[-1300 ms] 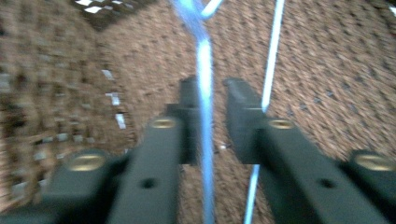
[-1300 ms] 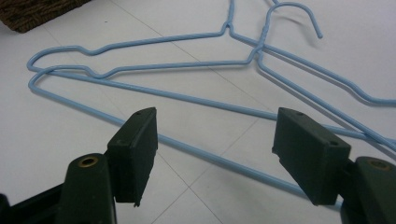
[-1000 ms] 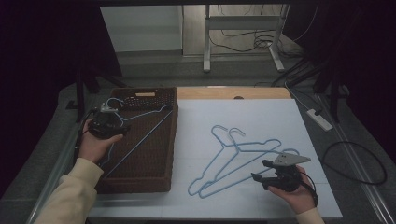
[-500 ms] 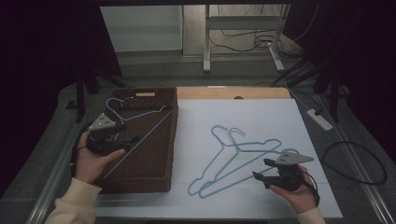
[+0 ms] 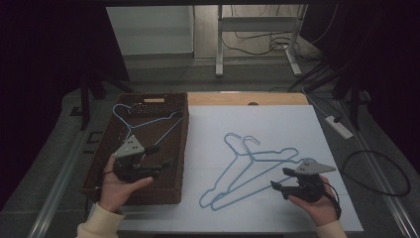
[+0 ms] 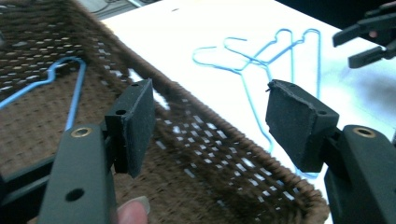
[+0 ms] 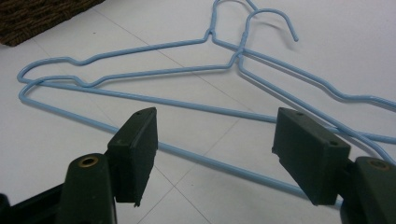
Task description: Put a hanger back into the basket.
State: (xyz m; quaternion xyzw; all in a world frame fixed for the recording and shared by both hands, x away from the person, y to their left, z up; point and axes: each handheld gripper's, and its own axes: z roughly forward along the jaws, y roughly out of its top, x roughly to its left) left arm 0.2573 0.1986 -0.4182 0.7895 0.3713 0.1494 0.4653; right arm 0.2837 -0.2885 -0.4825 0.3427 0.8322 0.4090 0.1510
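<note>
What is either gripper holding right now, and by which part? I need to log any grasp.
Nothing. The left gripper is open above the basket; the right gripper is open over the hangers on the table.

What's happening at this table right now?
A person is moving blue wire hangers into a brown woven basket. One hanger already lies inside it. The left gripper hangs over the basket with open jaws holding nothing. The right gripper sits on the white table, also open, its jaws on either side of the bottom wire of the two overlapping hangers left there, not yet closed on it.
</note>
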